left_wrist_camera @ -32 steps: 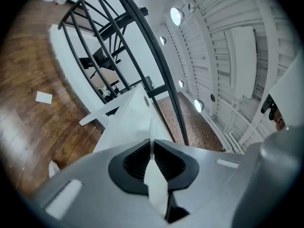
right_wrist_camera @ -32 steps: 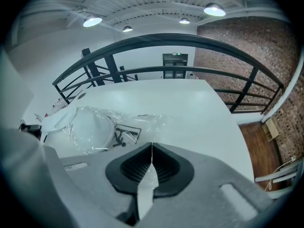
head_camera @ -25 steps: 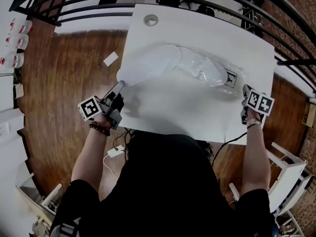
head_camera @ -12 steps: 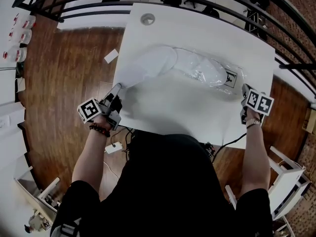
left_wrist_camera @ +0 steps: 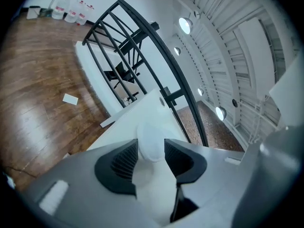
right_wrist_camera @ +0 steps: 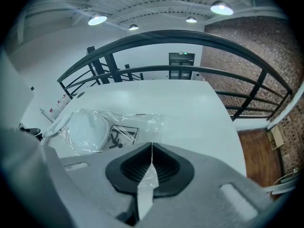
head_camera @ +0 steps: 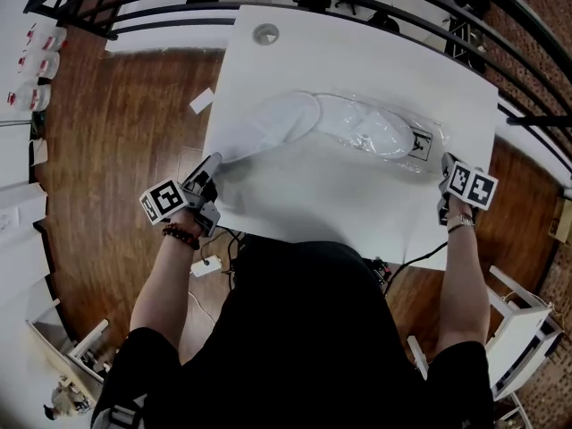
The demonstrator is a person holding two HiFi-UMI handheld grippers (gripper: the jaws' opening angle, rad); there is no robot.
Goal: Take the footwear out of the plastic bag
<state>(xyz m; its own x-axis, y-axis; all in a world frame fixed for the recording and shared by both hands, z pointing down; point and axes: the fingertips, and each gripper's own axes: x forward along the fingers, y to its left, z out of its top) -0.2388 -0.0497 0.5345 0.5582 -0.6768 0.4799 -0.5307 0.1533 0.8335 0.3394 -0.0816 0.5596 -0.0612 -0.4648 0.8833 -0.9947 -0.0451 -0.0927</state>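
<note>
As seen from overhead, found white footwear (head_camera: 268,128) lying on surface (head_camera: 340,61), extending leftward from plastic bag (head_camera: 386,138), near-left end between just-opened jaws of left tongs (head_camera: 213,162), ungripped; found right tongs (head_camera: 444,162) clamped shut on bag's right corner.

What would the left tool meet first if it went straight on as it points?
Most likely the white slipper, already lying between the jaws of the left tool, which have just been opening.

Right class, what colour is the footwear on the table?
White footwear, clearest in the head view.
</note>
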